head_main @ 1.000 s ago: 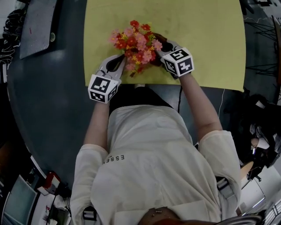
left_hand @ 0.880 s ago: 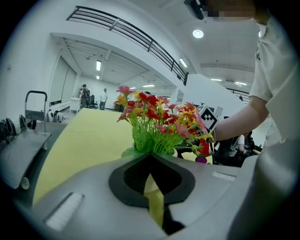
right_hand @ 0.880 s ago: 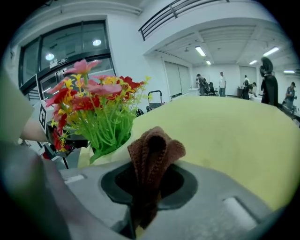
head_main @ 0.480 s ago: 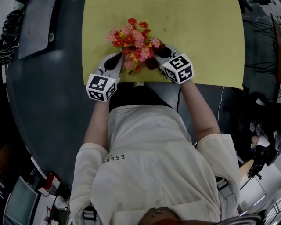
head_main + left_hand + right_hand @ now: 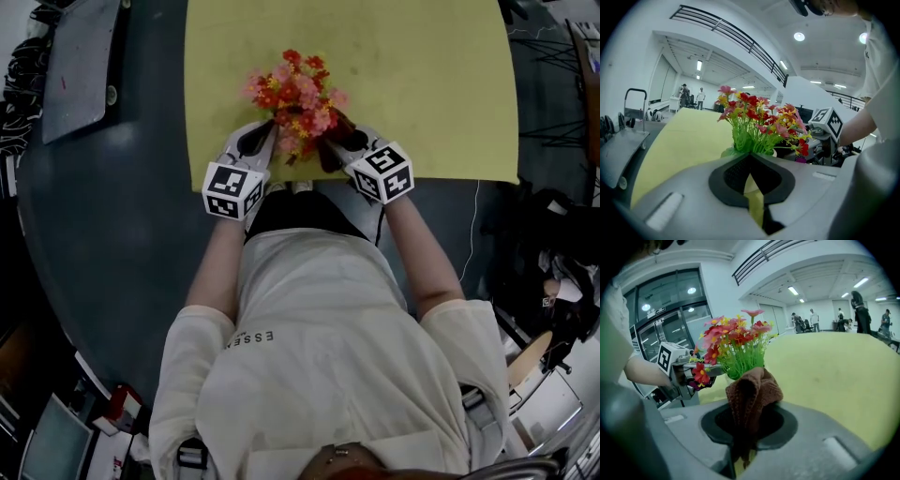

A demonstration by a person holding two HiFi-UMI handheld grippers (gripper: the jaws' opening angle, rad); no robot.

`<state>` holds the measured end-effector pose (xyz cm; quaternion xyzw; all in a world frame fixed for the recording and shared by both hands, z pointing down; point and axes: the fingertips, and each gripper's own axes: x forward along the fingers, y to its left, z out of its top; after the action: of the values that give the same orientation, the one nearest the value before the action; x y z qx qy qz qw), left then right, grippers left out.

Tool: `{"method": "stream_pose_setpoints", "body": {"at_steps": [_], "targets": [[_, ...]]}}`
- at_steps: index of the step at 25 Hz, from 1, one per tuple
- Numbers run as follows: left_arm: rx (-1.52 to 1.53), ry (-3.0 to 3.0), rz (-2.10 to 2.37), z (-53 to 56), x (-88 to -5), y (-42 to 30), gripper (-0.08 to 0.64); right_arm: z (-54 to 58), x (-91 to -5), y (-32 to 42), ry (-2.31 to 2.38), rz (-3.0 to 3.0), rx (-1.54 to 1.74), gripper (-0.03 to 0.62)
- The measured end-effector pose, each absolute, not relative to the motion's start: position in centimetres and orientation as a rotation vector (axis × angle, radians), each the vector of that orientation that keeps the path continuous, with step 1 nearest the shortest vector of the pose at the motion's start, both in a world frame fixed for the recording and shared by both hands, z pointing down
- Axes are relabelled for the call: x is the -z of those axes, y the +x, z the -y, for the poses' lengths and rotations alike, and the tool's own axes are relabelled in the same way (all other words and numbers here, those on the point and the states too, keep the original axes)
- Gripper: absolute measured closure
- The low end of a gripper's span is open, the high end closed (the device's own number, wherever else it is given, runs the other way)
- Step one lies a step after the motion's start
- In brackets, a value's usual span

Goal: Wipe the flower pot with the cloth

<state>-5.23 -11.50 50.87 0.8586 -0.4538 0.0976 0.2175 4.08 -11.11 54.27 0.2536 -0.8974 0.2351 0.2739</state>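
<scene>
A flower pot full of red, pink and yellow artificial flowers stands on the yellow mat near its front edge. The blooms hide the pot in the head view. My left gripper is shut, its tips right at the pot's left side; the frames do not show whether it pinches the pot. My right gripper is shut on a bunched brown cloth, held at the pot's near right side just below the flowers.
The mat lies on a dark round table. A grey flat panel rests at the table's far left. Cables and equipment crowd the floor on the right. People stand far off in the hall.
My right gripper has drawn back towards me with the cloth, along the pot's right side. The left gripper has stayed by the pot.
</scene>
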Motion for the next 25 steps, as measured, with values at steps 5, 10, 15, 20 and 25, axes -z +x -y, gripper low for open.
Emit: {"method": "stream_pose_setpoints", "body": {"at_steps": [5, 10, 15, 20, 25], "targets": [[-0.371, 2.434, 1.234, 11.1, -51.3, -5.4, 0.545, 9.5, -54.2, 3.5, 0.723, 2.374, -0.734, 0.534], [-0.355, 2.485, 1.291, 12.2, -49.5, -5.7, 0.545, 10.2, -53.2, 5.1, 0.77, 2.363, -0.751, 0.534], [-0.309, 2.443, 1.262, 11.9, -49.0, -2.1, 0.545, 13.8, -53.2, 10.2, 0.741, 2.349, -0.669, 0.534], [-0.254, 2.448, 1.311, 12.5, -49.4, -1.4, 0.545, 20.0, -53.1, 9.3, 0.577, 2.415, -0.526, 0.534], [-0.236, 2.355, 1.413, 13.2, -50.3, -3.2, 0.545, 24.0, -52.5, 4.4, 0.282, 2.514, -0.399, 0.534]]}}
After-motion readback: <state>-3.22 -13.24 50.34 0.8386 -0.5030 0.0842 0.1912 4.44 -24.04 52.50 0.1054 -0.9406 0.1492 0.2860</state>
